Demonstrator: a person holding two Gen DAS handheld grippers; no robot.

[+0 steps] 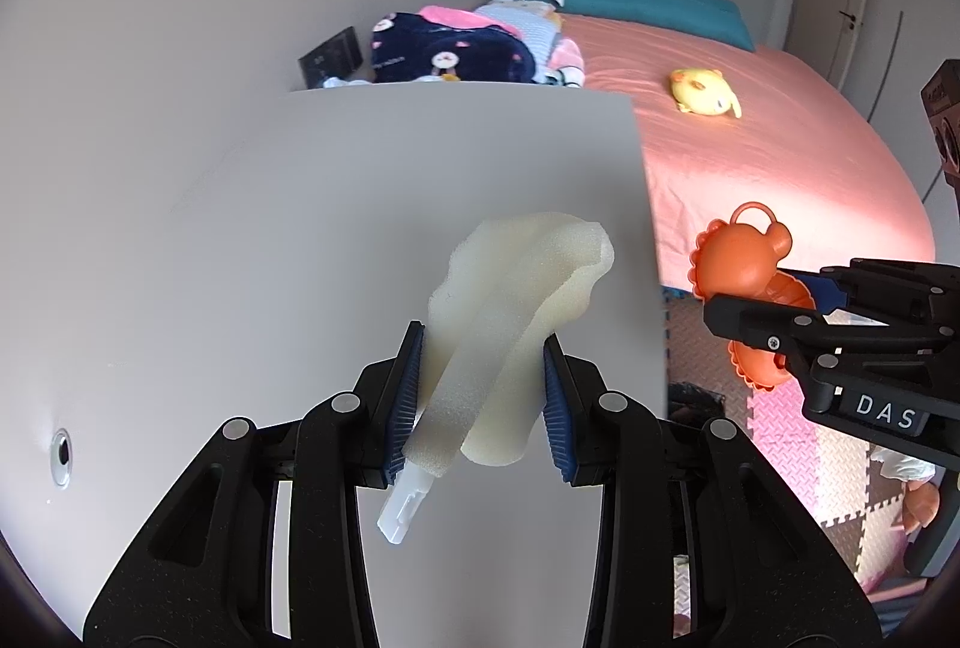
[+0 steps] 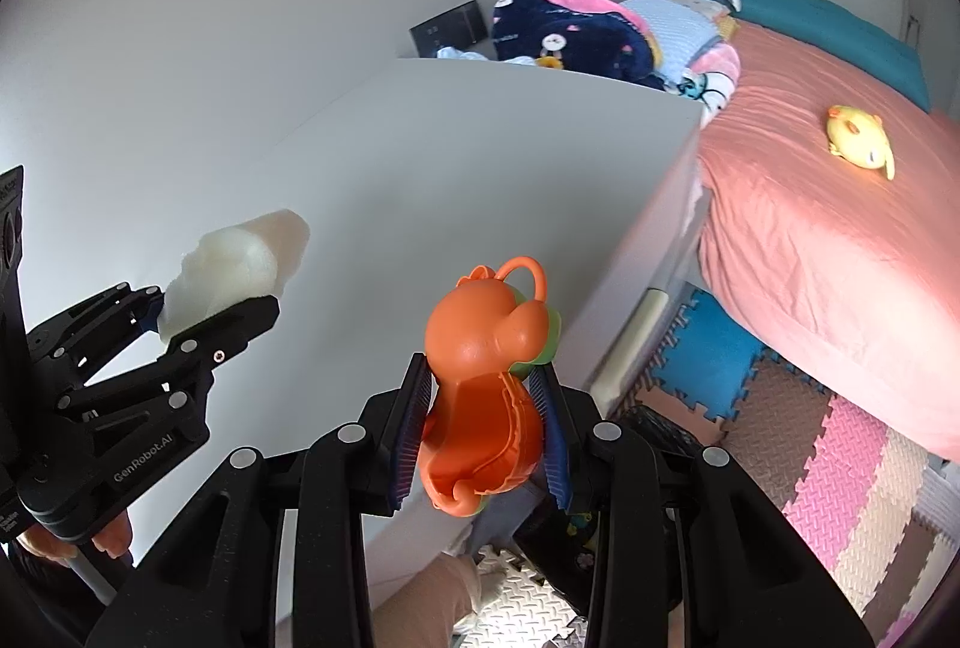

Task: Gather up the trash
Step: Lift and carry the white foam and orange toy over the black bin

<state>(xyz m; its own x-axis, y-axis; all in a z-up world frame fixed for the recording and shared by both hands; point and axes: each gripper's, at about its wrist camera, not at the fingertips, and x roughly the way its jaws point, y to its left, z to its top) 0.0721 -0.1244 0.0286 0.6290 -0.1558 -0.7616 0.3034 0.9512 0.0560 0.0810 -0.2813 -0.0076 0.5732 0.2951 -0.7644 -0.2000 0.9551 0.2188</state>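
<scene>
My left gripper (image 1: 483, 348) is shut on a pale yellow foam piece (image 1: 516, 312) and holds it above the white table top (image 1: 300, 228). A white plastic strip (image 1: 405, 507) sticks out below the foam. My right gripper (image 2: 486, 378) is shut on an orange plastic toy (image 2: 486, 348) with a loop on top, held just past the table's right edge. The toy also shows in the left wrist view (image 1: 744, 258), and the foam in the right wrist view (image 2: 234, 264).
A bed with a salmon-pink sheet (image 1: 780, 156) lies to the right, with a yellow plush toy (image 1: 705, 93) and piled clothes (image 1: 456, 48). Coloured foam floor mats (image 2: 840, 438) lie below. A dark bin or bag (image 2: 660, 432) sits beside the table.
</scene>
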